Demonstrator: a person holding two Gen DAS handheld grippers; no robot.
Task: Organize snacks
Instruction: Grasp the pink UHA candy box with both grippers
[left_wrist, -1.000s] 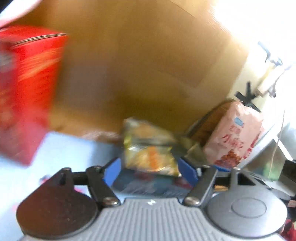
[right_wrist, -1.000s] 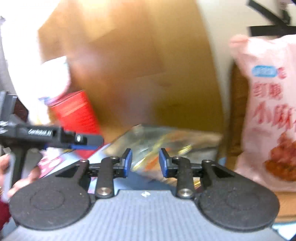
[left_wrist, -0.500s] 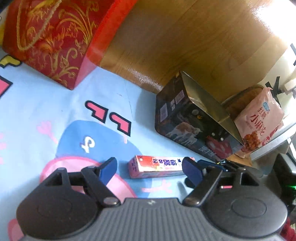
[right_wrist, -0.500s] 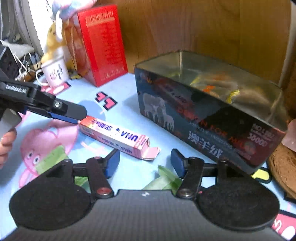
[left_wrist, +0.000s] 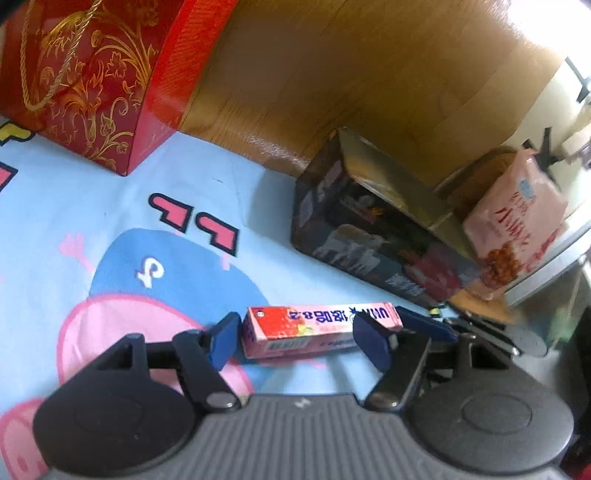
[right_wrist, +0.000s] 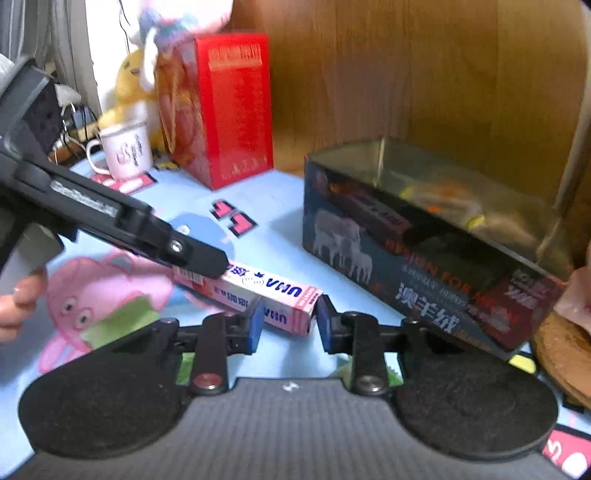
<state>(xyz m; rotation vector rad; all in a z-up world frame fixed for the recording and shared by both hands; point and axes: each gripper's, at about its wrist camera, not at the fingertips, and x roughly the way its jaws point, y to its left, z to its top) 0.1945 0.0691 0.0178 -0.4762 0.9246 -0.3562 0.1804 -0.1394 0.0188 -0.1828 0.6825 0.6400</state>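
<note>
Now we are closing both tongs on the pink candy box (left_wrist: 320, 329), ready to lift it into the tin.

Our left gripper (left_wrist: 299, 341) straddles the box lengthwise, jaws closing but still clear of its ends; our right gripper (right_wrist: 289, 325) is closing narrowly across the near end, pads (right_wrist: 255, 325) about touching. The box lies flat on the cartoon tablecloth (left_wrist: 74, 206), just ahead of both tongs. Beyond and to the right stands the open dark tin (right_wrist: 424, 251). Next, we judge, comes a firm pinch, a lift, then a carry over the tin's rim.
</note>
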